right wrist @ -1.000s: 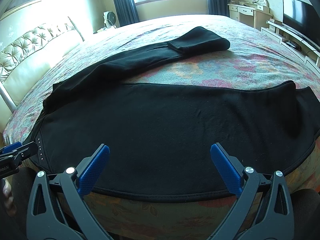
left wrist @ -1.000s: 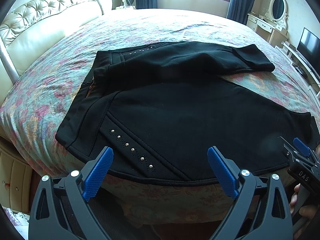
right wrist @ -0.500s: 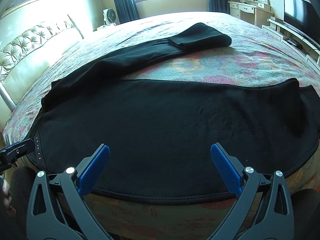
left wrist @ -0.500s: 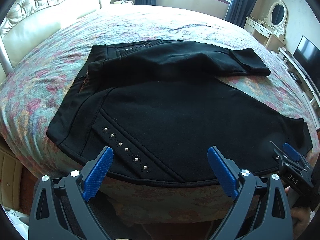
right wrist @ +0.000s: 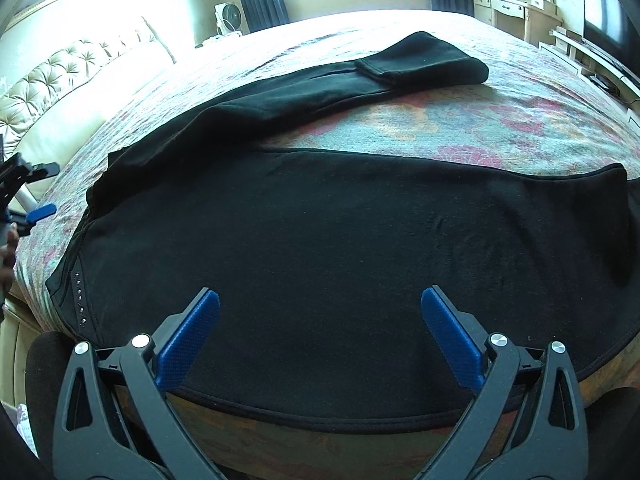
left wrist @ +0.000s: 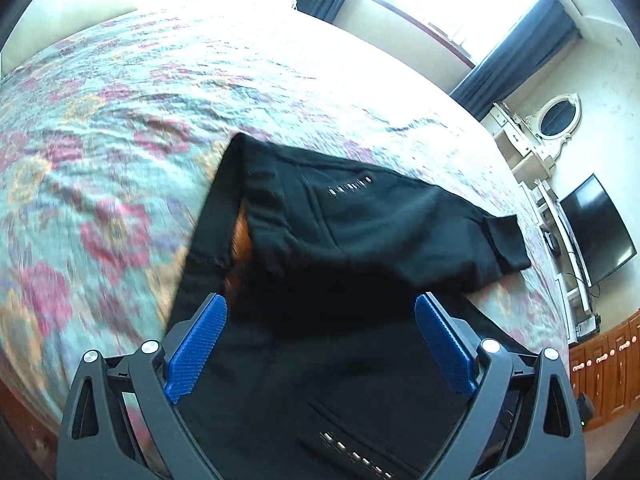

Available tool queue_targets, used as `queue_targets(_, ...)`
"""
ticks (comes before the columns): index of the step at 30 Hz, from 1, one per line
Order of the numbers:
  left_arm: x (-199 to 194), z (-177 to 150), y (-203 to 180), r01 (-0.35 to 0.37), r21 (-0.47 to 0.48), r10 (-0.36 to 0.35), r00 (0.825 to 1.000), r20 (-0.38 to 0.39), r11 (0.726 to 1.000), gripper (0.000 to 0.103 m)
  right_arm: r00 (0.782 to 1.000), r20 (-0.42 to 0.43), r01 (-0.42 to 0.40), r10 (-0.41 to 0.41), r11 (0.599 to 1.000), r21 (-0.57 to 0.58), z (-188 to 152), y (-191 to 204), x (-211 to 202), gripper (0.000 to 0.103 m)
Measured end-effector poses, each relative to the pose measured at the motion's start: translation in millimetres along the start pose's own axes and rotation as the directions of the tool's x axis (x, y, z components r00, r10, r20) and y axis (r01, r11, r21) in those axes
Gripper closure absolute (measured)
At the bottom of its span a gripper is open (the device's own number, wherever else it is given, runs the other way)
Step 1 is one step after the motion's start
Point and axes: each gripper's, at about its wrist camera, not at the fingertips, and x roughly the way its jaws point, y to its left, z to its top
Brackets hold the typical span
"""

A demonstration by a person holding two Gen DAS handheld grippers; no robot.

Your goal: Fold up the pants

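Black pants (right wrist: 340, 240) lie spread on a floral bedspread, the near leg running along the bed's front edge and the far leg (right wrist: 420, 64) angled toward the back. Silver studs (right wrist: 79, 296) mark the waist end at the left. My right gripper (right wrist: 320, 320) is open above the near leg, nothing between its blue pads. My left gripper (left wrist: 320, 328) is open over the waist part of the pants (left wrist: 360, 232), where an orange lining (left wrist: 240, 248) shows. In the right wrist view, the left gripper (right wrist: 36, 192) shows at the far left edge, beside the waist.
The bedspread (left wrist: 120, 140) stretches wide to the left and back. A tufted cream headboard (right wrist: 52, 92) stands at the left. A dresser with an oval mirror (left wrist: 556, 120), a television (left wrist: 600, 228) and a low white shelf stand to the right of the bed. A fan (right wrist: 228, 16) sits by the window.
My left gripper has swung forward and tilted over the waist end, its view now blurred. The right gripper has edged slightly closer over the near leg. Both stay open.
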Motion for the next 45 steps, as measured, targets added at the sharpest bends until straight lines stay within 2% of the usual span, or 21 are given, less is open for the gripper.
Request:
queue_targets(1, 11, 14, 10, -0.003, 0.009, 0.003, 1.0, -0.009, 1.0, 0.009, 1.0, -0.007, -0.006, 0.006, 1.0, -0.004, 2, 2, 3, 0.002)
queue_targets(4, 47, 49, 43, -0.089, 0.014, 0.089, 0.995, -0.04, 0.996, 0.009, 1.0, -0.026, -0.019, 0.018, 1.0, -0.02, 6, 10, 10, 0.002)
queue_targets(6, 70, 65, 60, -0.121, -0.017, 0.12, 0.991, -0.067, 0.992, 0.009, 0.999, -0.038, -0.021, 0.02, 0.999, -0.031, 8, 14, 14, 0.002)
queue_targets(11, 107, 89, 65, -0.08, 0.008, 0.08, 0.994, -0.068, 0.997, 0.009, 0.998, -0.063, -0.018, 0.016, 0.999, -0.033, 15, 15, 28, 0.002)
queue_targets(16, 117, 96, 64, -0.004, 0.044, 0.006, 0.999, -0.041, 0.999, 0.009, 0.997, -0.072, -0.025, 0.023, 0.999, -0.033, 22, 14, 37, 0.002)
queue_targets(17, 119, 100, 69, 0.012, 0.039, -0.011, 0.999, -0.036, 0.999, 0.014, 0.997, -0.073, -0.031, 0.028, 0.999, -0.032, 23, 15, 39, 0.002)
queue_targets(18, 119, 102, 69, 0.016, 0.036, -0.015, 0.999, -0.029, 0.999, 0.028, 0.997, -0.074, -0.035, 0.032, 0.999, -0.031, 24, 15, 41, 0.002)
queue_targets(19, 118, 103, 71, 0.014, 0.03, -0.013, 0.999, -0.03, 0.999, 0.056, 0.997, -0.075, -0.037, 0.035, 0.999, -0.031, 26, 15, 42, 0.002)
queue_targets(20, 121, 105, 75, 0.023, 0.015, -0.022, 0.999, -0.036, 1.0, 0.06, 0.996, -0.075, -0.039, 0.037, 0.999, -0.03, 27, 15, 44, 0.002)
queue_targets(24, 120, 102, 78, 0.038, -0.007, -0.038, 0.999, -0.027, 0.999, 0.06, 0.995, -0.082, -0.061, 0.058, 0.998, -0.032, 35, 17, 49, 0.002)
queue_targets(27, 122, 101, 77, 0.022, -0.014, -0.023, 0.999, -0.026, 1.0, 0.062, 0.985, -0.096, -0.146, 0.142, 0.989, -0.036, 54, 16, 53, 0.002)
queue_targets(30, 125, 100, 73, 0.0, 0.012, 0.0, 0.999, -0.037, 1.0, 0.062, 0.952, -0.101, -0.296, 0.289, 0.953, -0.063, 100, 11, 63, 0.002)
queue_targets(32, 125, 102, 70, -0.023, 0.025, 0.025, 0.999, -0.043, 0.999, 0.065, 0.947, -0.084, -0.319, 0.31, 0.939, -0.126, 138, 7, 73, 0.002)
queue_targets(33, 126, 103, 68, -0.026, 0.03, 0.028, 0.999, -0.047, 0.999, 0.069, 0.952, -0.075, -0.305, 0.296, 0.934, -0.184, 162, 6, 82, 0.002)
queue_targets(34, 125, 103, 66, -0.011, 0.034, 0.013, 0.999, -0.052, 0.999, 0.081, 0.952, -0.083, -0.306, 0.295, 0.923, -0.233, 182, 6, 91, 0.002)
queue_targets(35, 124, 103, 64, 0.011, 0.029, -0.01, 0.999, -0.052, 1.0, 0.088, 0.956, -0.096, -0.292, 0.276, 0.914, -0.282, 202, 7, 103, 0.002)
queue_targets(36, 123, 103, 62, 0.014, 0.029, -0.013, 0.999, -0.049, 0.999, 0.088, 0.964, -0.103, -0.265, 0.244, 0.907, -0.329, 222, 10, 116, 0.002)
queue_targets(38, 128, 102, 60, -0.013, 0.059, 0.017, 0.998, -0.063, 0.998, 0.088, 0.963, -0.158, -0.265, 0.217, 0.861, -0.434, 259, 19, 146, 0.002)
queue_targets(39, 131, 101, 60, -0.017, 0.066, 0.021, 0.998, -0.065, 0.998, 0.088, 0.97, -0.169, -0.236, 0.174, 0.842, -0.486, 272, 26, 160, 0.002)
queue_targets(42, 134, 103, 69, 0.016, 0.031, -0.014, 0.997, -0.07, 0.999, 0.088, 0.974, -0.208, -0.203, 0.086, 0.739, -0.642, 303, 52, 203, 0.002)
queue_targets(45, 135, 105, 78, 0.059, -0.021, -0.061, 0.995, -0.077, 0.998, 0.088, 0.976, -0.218, -0.186, 0.03, 0.642, -0.744, 319, 69, 239, 0.002)
